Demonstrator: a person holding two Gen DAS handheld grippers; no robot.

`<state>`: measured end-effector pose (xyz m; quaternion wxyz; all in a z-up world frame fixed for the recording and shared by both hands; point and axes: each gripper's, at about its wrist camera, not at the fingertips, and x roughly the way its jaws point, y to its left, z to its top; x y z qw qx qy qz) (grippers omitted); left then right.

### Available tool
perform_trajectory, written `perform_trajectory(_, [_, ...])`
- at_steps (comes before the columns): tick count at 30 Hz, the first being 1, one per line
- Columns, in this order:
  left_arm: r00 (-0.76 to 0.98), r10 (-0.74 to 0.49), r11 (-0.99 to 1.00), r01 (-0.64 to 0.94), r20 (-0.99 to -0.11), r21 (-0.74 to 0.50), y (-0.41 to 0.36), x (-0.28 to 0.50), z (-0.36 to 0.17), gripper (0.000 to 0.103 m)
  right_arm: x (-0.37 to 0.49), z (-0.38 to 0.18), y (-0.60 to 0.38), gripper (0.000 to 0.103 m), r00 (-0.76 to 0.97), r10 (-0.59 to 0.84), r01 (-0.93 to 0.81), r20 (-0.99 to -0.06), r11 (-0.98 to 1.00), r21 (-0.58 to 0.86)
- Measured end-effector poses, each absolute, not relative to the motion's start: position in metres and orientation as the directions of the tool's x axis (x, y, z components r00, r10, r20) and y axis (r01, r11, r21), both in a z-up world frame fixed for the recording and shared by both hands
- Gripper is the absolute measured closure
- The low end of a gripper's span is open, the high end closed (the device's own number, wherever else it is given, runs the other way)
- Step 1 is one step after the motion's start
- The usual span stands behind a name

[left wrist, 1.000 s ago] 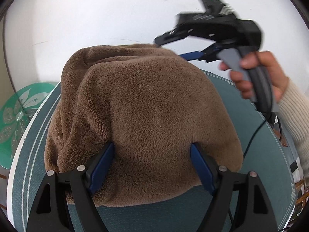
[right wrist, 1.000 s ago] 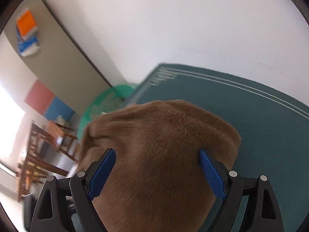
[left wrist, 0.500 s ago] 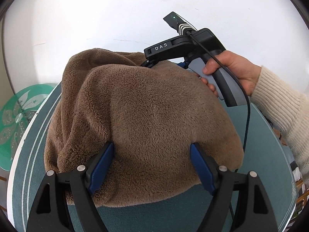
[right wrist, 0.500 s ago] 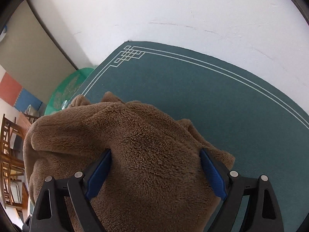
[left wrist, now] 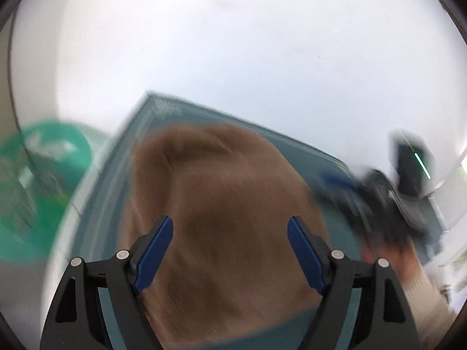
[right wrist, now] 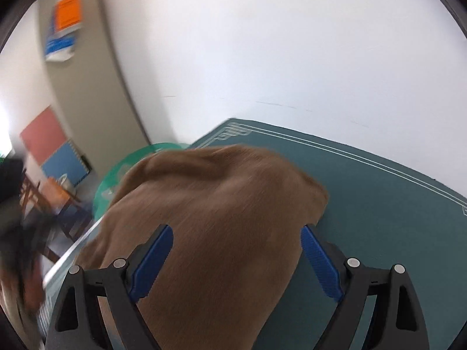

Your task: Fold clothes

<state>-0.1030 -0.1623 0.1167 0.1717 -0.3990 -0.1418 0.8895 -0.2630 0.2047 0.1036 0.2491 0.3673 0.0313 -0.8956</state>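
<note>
Both grippers pulled back; brown garment (left wrist: 221,221) below wide, empty left gripper (left wrist: 230,250).

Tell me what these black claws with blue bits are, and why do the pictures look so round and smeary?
Those are two grabbing tools, one in each of a person's hands; no robot here. Each tool carries a small round-lens camera looking along its blue jaws, so each picture is a tool's own view.

One picture is from the left gripper, the other from the right gripper. They look smeary because the hands are moving.

On the green mat lies a fluffy brown garment, bunched up. Both tools' jaws stand wide open above it, holding nothing.

At the right edge of the left picture, that dark blur is the other tool. The green round thing sits past the mat's edge; I can't tell what it is.
</note>
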Motion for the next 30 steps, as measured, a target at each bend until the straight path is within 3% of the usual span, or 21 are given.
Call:
perform_trajectory(5, [-0.570,0.381,-0.920,-0.160,-0.728,-0.357,-0.154,-0.195,0.117,0.019,-0.212,0.089,0.188,0.012,-0.604,-0.447,0.517,-0.659,-0.850,0.102])
perform_trajectory(9, [-0.494,0.227,-0.973,-0.089,-0.839,-0.211,-0.146,-0.232,0.087,0.019,-0.197,0.071,0.173,0.012,-0.624,-0.391,0.508,-0.677,-0.861,0.029])
perform_trajectory(12, [-0.426,0.178,-0.984,-0.050,-0.887,-0.174,-0.150,-0.250,0.061,0.019,-0.196,0.067,0.179,0.011,-0.619,-0.401,0.497,-0.675,-0.866,0.059])
perform_trajectory(15, [-0.396,0.190,-0.981,-0.034,-0.898,-0.193,-0.153,-0.258,0.041,0.017,-0.196,0.063,0.184,0.011,-0.617,-0.413,0.488,-0.670,-0.869,0.085])
perform_trajectory(20, [-0.384,0.222,-0.968,0.022,-0.896,-0.249,-0.168,-0.275,0.024,0.003,-0.194,0.063,0.184,0.009,-0.614,-0.425,0.497,-0.666,-0.863,0.092])
perform_trajectory(26, [-0.375,0.358,-0.912,0.056,-0.855,-0.406,-0.193,-0.256,0.028,0.003,-0.191,0.062,0.184,0.001,-0.609,-0.440,0.508,-0.660,-0.855,0.100])
perform_trajectory(30, [-0.399,0.466,-0.852,0.038,-0.789,-0.522,-0.220,-0.232,0.045,0.003,-0.194,0.065,0.190,0.001,-0.594,-0.471,0.516,-0.652,-0.845,0.141])
